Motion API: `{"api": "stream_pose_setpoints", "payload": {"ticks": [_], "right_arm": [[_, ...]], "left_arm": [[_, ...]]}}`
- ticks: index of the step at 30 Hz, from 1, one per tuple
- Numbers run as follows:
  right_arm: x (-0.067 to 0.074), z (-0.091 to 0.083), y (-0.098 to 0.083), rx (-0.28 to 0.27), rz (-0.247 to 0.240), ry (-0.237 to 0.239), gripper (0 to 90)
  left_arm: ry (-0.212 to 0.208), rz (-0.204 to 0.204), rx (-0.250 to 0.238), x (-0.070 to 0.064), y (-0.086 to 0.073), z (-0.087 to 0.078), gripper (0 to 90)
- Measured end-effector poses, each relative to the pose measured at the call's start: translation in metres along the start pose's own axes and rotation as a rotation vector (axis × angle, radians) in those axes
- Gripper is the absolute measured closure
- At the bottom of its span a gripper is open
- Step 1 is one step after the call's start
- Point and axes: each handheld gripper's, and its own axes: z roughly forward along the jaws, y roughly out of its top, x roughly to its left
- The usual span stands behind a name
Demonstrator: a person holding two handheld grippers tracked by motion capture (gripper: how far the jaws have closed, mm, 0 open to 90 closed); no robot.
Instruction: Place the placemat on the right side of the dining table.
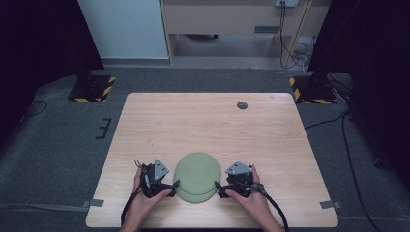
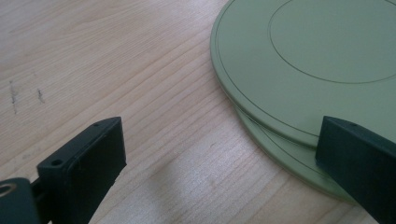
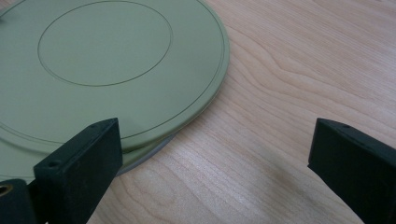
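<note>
**Two stacked green plates between spread grippers**

While both grippers flank it, the stack of two flat round pale-green plates (image 1: 196, 176) sits near the front edge of the light wooden table (image 1: 208, 121), top plate offset slightly from the lower one. Each plate has a thin engraved ring; no writing visible. Left gripper (image 1: 167, 186) and right gripper (image 1: 223, 189) both have jaws spread wide, grasping nothing.
</note>
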Motion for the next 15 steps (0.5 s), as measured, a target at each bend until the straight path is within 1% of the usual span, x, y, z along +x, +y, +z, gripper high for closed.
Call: {"api": "stream_pose_setpoints", "payload": {"ticks": [4,5,12,15], "right_arm": [[-0.0009,0.0015,0.001,0.0,0.003,-0.008,2.3],[-0.001,0.002,0.0013,0.001,0.012,-0.014,2.2],[-0.0028,0.0034,0.0019,0.004,0.03,-0.022,1.4],[-0.0024,0.0024,0.0017,-0.004,0.021,-0.021,3.8]], "left_arm": [[0.015,-0.004,-0.002,0.0007,0.0026,0.002,0.6],[0.022,-0.01,-0.006,0.0011,0.0039,0.0031,0.6],[0.016,-0.019,-0.012,0.0022,0.0037,0.0043,0.9],[0.005,-0.018,-0.011,0.0015,0.0022,0.0023,2.2]]}}
